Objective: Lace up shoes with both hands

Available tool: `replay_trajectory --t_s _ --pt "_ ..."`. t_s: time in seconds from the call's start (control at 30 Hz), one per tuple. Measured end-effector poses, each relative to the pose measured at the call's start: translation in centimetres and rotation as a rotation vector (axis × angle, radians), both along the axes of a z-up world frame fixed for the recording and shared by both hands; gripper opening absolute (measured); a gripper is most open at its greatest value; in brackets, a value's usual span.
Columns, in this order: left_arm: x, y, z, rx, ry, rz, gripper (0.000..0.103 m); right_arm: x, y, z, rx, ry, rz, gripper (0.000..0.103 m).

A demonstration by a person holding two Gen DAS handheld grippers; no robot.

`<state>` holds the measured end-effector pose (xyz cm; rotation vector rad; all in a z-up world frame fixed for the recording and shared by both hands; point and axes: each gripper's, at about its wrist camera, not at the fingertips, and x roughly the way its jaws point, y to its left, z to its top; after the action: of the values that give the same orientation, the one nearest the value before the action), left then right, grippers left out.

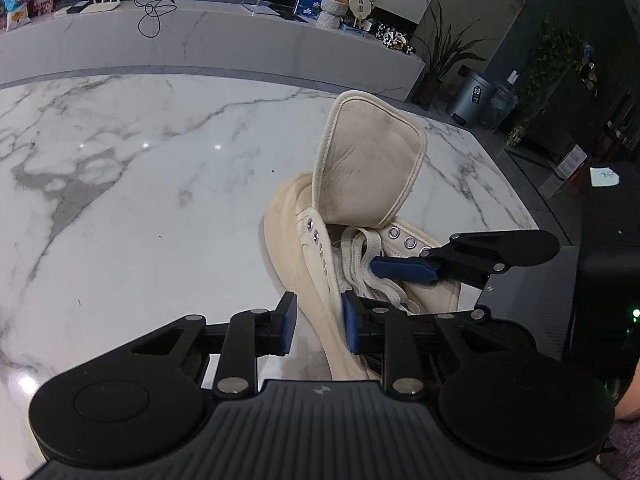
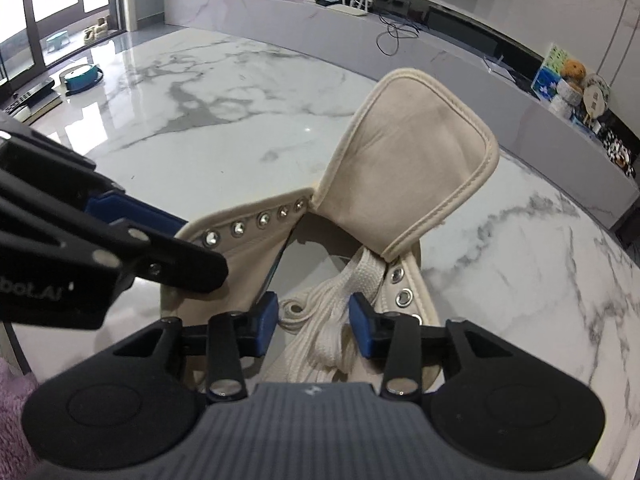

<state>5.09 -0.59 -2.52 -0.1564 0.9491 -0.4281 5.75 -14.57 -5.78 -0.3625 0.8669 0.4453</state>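
A cream canvas shoe [image 1: 296,216] lies on the white marble table [image 1: 140,200] with its tongue [image 1: 368,168] standing upright. Loose white laces [image 1: 360,256] are bunched in the opening between the two rows of metal eyelets. My left gripper [image 1: 319,326] is shut on the shoe's left eyelet flap [image 2: 248,228]; in the right wrist view the left gripper [image 2: 200,246] has one blue pad behind the flap and a black finger in front. My right gripper [image 2: 314,324] stands open over the laces [image 2: 360,276], which lie between its pads untouched. From the left wrist view the right gripper [image 1: 400,271] reaches in from the right.
The table edge [image 1: 520,184] curves away on the right. Beyond it runs a long marble counter [image 1: 200,40] with a router, a black cable, a teddy bear and boxes. A potted plant [image 1: 444,52] and a grey bin [image 1: 472,96] stand further right. A purple sleeve [image 2: 12,400] shows at the left.
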Motion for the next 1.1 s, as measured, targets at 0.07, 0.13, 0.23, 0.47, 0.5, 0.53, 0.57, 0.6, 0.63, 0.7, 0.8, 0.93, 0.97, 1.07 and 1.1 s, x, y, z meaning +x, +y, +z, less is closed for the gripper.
replay_trajectory --t_s 0.07,0.13,0.23,0.47,0.5,0.53,0.57,0.6,0.63,0.7,0.8,0.93,0.97,1.07,1.1 --pt "0.0 0.0 0.0 0.002 0.001 0.001 0.022 0.1 0.2 -0.1 -0.009 0.009 -0.008 0.04" --pt "0.0 -0.1 0.0 0.003 0.001 0.004 0.022 0.1 0.4 -0.1 -0.017 0.023 -0.011 0.031" --pt "0.0 -0.2 0.0 0.006 -0.001 0.009 0.022 0.3 0.1 -0.2 0.025 0.056 -0.024 0.021" --pt "-0.2 -0.4 0.1 -0.005 0.0 0.009 0.012 -0.8 -1.0 1.5 0.081 0.012 -0.029 0.009" --pt "-0.2 -0.5 0.1 -0.009 0.0 0.007 0.01 -1.1 -1.4 2.3 0.1 0.0 -0.037 0.009" --pt "-0.3 -0.6 0.2 -0.007 -0.005 0.007 0.005 -1.4 -1.8 3.1 0.118 -0.013 -0.044 0.009" --pt "-0.3 -0.7 0.2 -0.004 -0.011 0.006 0.005 -1.6 -2.3 3.8 0.134 -0.025 -0.053 0.009" --pt "-0.4 -0.8 0.3 0.0 -0.016 0.006 0.005 -1.7 -2.8 4.6 0.144 -0.038 -0.063 0.009" --pt "-0.4 -0.9 0.4 0.005 -0.023 0.009 0.004 -1.8 -3.4 5.3 0.152 -0.051 -0.074 0.009" --pt "-0.3 -1.1 0.6 0.014 -0.023 0.001 0.004 -2.0 -4.7 6.8 0.163 -0.08 -0.102 0.009" --pt "-0.2 -1.3 0.7 0.031 -0.025 -0.009 0.004 -2.1 -6.8 8.7 0.17 -0.121 -0.145 0.009" --pt "-0.4 -1.4 0.6 0.036 -0.025 -0.01 0.003 -2.2 -9.7 10.2 0.145 -0.145 -0.207 0.009" --pt "-0.3 -1.4 0.6 0.035 -0.023 -0.009 0.003 -2.1 -10.4 10.1 0.135 -0.139 -0.223 0.01" --pt "-0.3 -1.4 0.7 0.035 -0.019 -0.006 0.003 -1.7 -11.8 8.4 0.091 -0.101 -0.264 0.01" --pt "-0.3 -1.3 0.7 0.035 -0.018 -0.004 0.003 -1.5 -12.2 7.8 0.083 -0.09 -0.275 0.01"
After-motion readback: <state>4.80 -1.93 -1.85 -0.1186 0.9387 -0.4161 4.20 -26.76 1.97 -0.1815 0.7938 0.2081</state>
